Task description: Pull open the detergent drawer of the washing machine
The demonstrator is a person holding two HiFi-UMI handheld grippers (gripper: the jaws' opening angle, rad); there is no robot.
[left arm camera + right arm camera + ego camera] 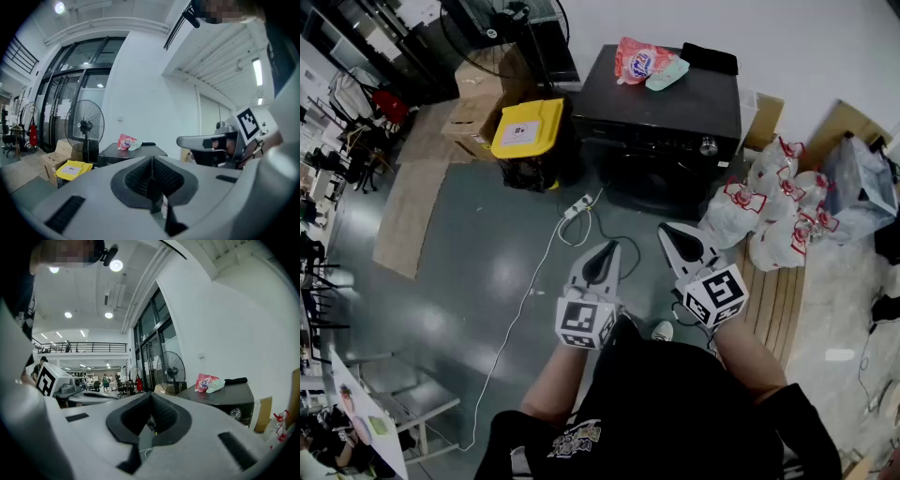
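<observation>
Black washing machine (661,112) sits well off, left gripper (602,259) and right gripper (681,242) closed empty; that floor cable (546,251) could snag feet.

Grey floor (487,253): power strip (577,206) just ahead of left tool (607,247). Yellow-lid bin (528,127) and boxes (469,117) further ahead-left. Washer (661,141) ahead of right tool (670,231). Bags (769,202) and wood slats (773,300) to its right.
</observation>
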